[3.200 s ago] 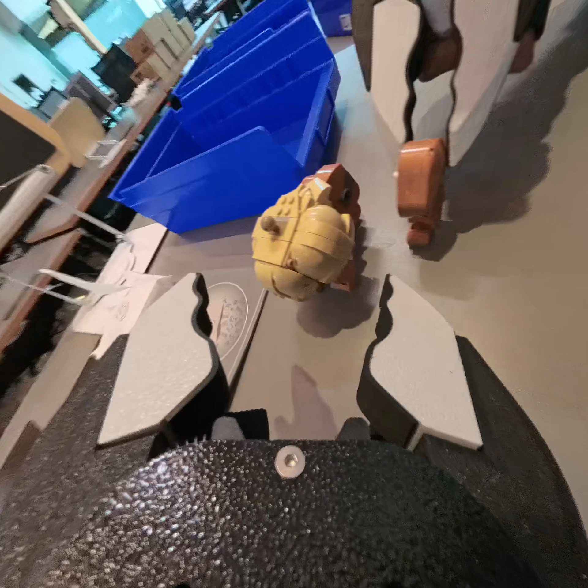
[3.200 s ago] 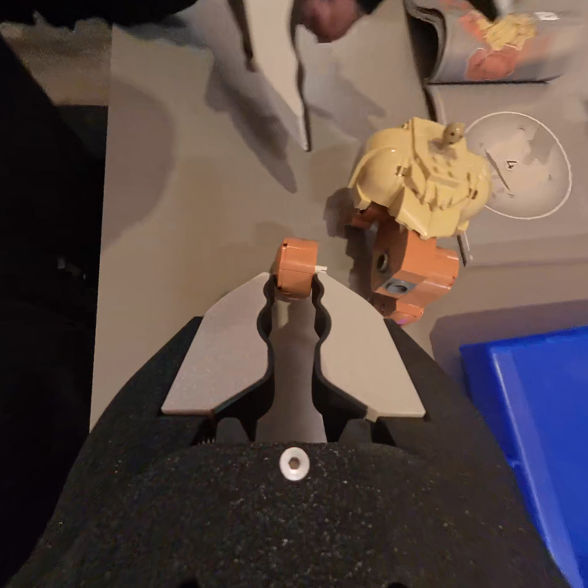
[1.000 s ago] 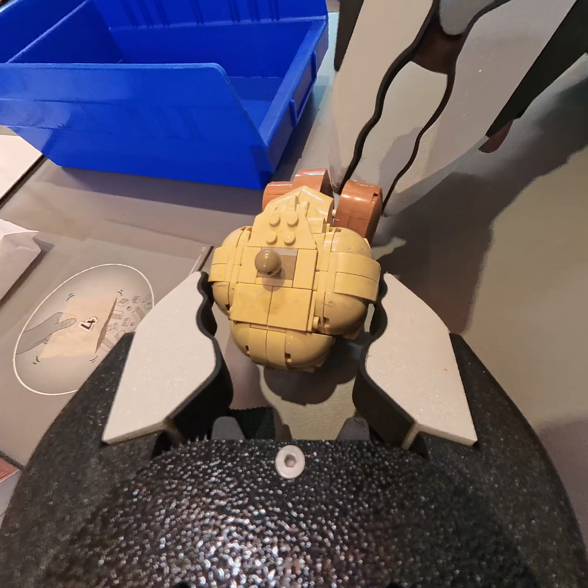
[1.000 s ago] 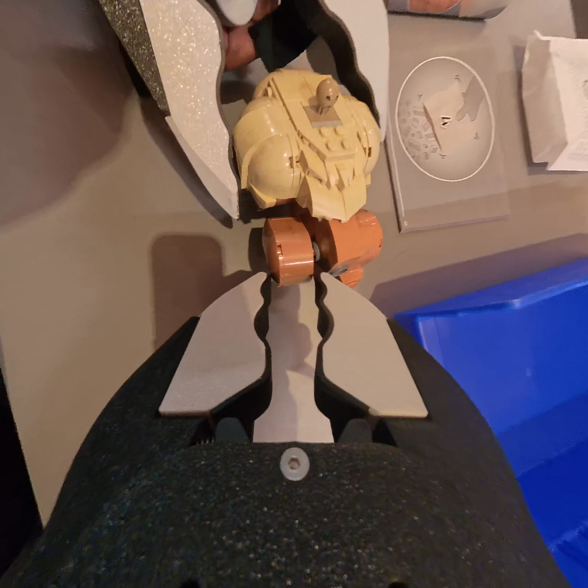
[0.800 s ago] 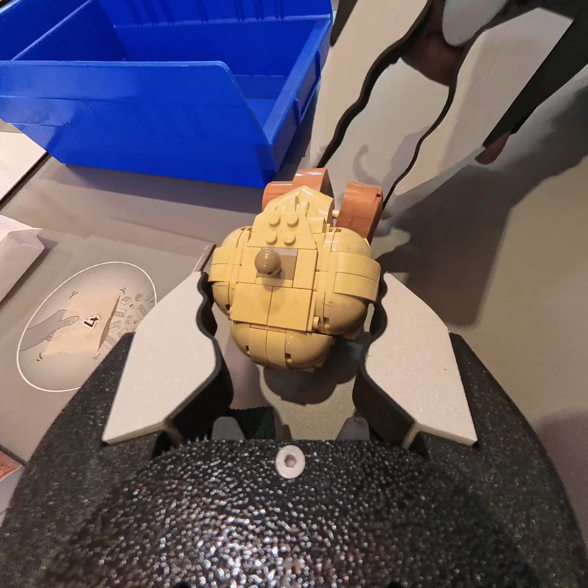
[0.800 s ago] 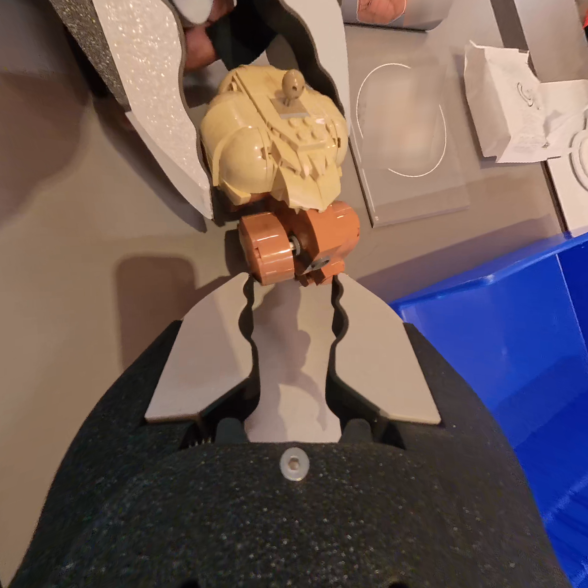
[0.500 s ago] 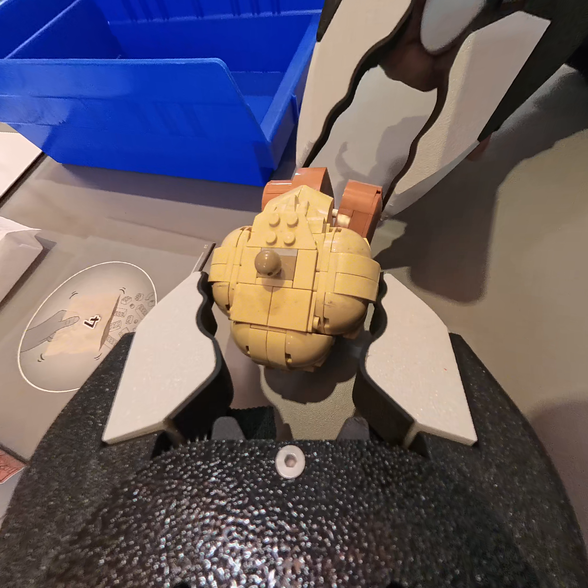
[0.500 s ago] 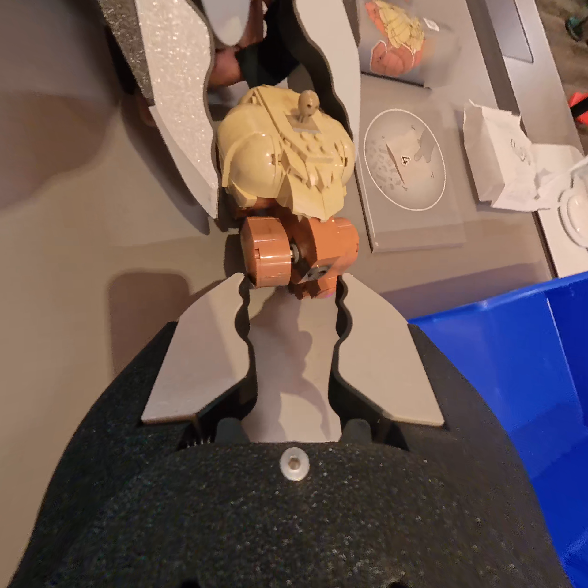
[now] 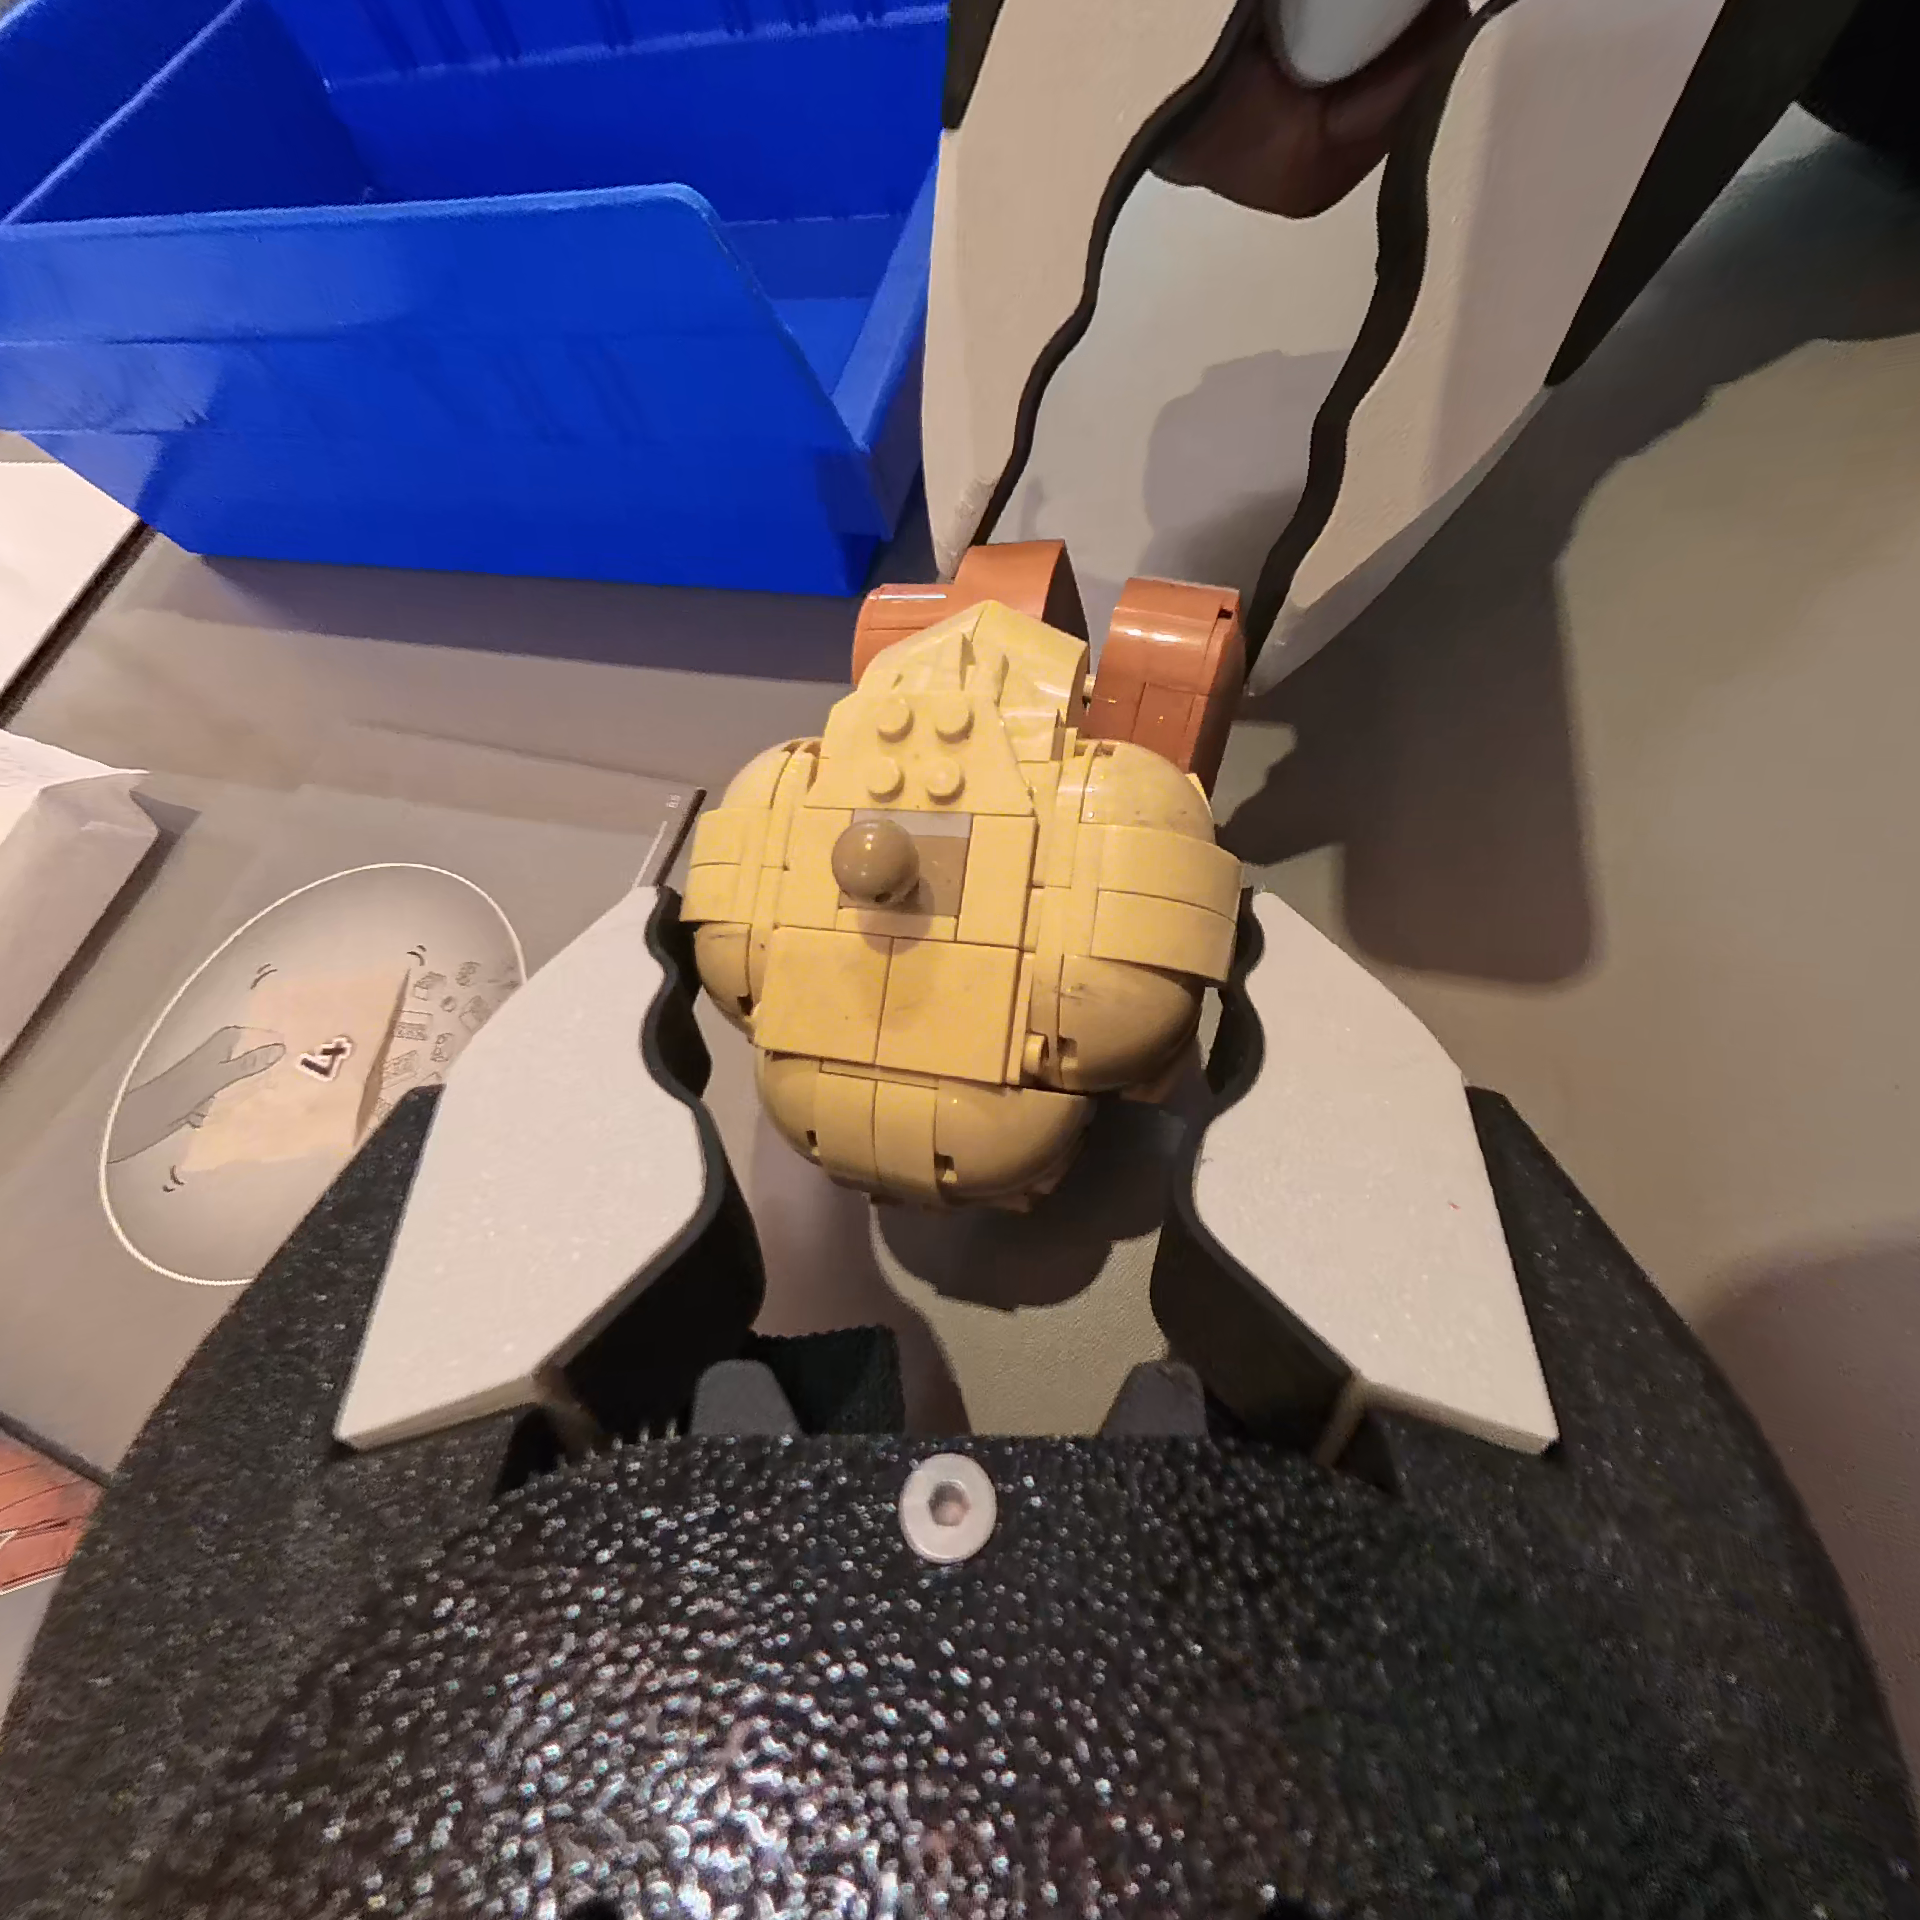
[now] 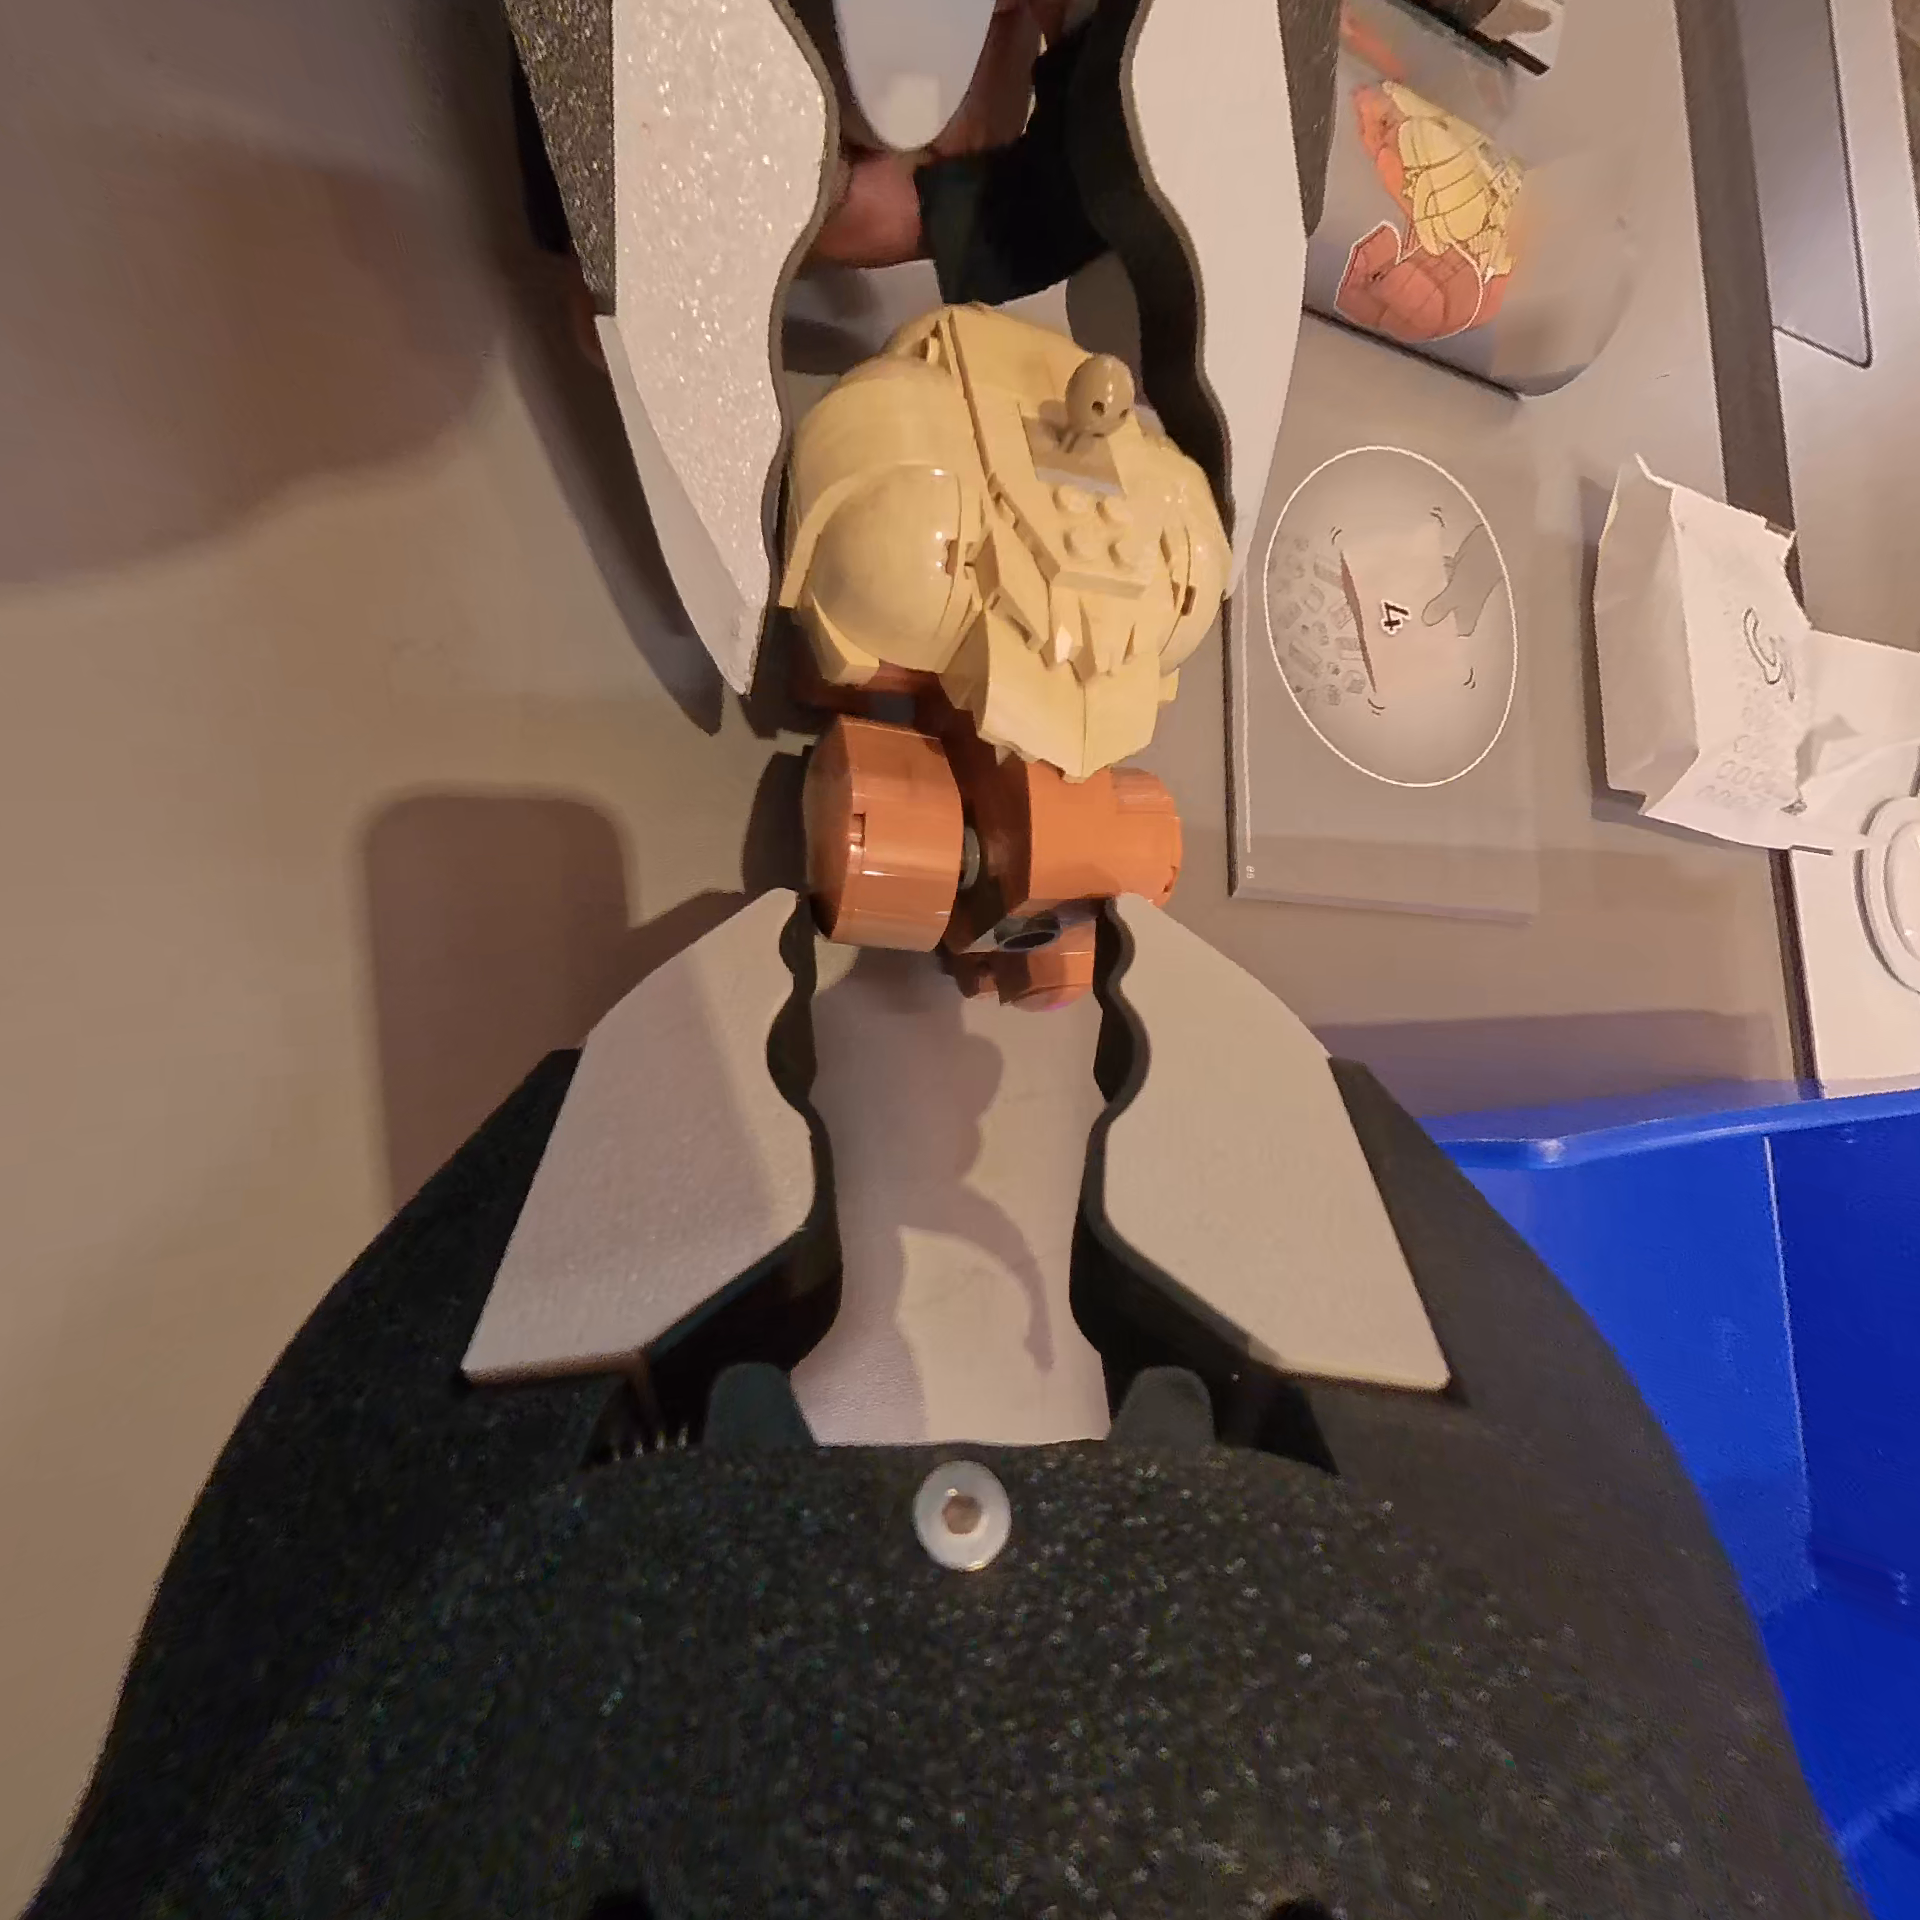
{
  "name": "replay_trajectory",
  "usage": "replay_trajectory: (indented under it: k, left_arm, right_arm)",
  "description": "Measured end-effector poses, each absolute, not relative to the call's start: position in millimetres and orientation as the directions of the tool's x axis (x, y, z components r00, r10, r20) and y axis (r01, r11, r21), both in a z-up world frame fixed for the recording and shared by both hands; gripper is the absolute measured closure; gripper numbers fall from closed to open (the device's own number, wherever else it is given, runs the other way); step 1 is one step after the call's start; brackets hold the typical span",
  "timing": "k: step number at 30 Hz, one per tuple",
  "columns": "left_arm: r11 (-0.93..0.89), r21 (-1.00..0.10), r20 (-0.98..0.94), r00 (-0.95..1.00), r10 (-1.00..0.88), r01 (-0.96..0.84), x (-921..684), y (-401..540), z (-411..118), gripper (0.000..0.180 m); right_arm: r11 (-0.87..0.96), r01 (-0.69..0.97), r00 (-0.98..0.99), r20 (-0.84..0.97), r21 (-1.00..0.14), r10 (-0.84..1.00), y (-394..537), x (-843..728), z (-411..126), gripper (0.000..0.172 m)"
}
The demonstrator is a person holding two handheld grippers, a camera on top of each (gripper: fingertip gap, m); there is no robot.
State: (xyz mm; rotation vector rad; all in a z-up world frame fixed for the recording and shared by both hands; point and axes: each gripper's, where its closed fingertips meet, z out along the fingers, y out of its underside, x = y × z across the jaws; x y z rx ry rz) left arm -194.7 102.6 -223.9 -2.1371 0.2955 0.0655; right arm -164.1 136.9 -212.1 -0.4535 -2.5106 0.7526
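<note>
Lying far left: crumpled white paper bag (image 9: 62, 862), beside an open grey instruction booklet with a white printed circle (image 9: 312, 1060), both on the grey table (image 9: 1621, 1039).
Behind them: blue plastic bin (image 9: 468, 343), standing just beyond the model.
Left gripper (image 9: 956, 904): spread wide, with both pads against the flanks of the tan, rounded brick-built model (image 9: 935, 987), which it holds. A shadow on the table below suggests the model is lifted clear.
Model's far end: brown rounded brick section with a drum-shaped piece (image 10: 894, 831), joined under the tan shell and pointing at the other tool.
Right gripper (image 10: 951, 914): about half open, its tips flanking the brown section and close against both sides. I cannot tell whether they press on it.
Risk: the curved tan flanks give the pads little flat hold, so a sideways push on the brown end could twist the model, or pop bricks apart at the joint.
</note>
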Motion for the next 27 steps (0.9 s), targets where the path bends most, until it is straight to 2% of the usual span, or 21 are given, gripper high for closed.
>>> replay_trajectory:
  k: [5,18,27]
  left_arm:
    - [-0.522,-0.804,-0.22,0.958,-0.186,-0.286,-196.0,102.5,-222.9,0.085]
    - [-0.521,-0.819,-0.169,0.969,-0.18,-0.239,-195.9,101.8,-223.3,0.085]
    - [-0.523,-0.825,-0.143,0.974,-0.176,-0.215,-196.7,101.7,-223.6,0.085]
  right_arm:
    - [0.77,0.205,-0.837,0.3,-0.604,0.458,136.4,-163.5,-211.6,0.123]
    - [0.786,0.185,-0.836,0.326,-0.589,0.441,137.5,-165.1,-212.6,0.124]
    - [0.775,0.185,-0.842,0.309,-0.604,0.442,140.3,-165.2,-212.7,0.134]
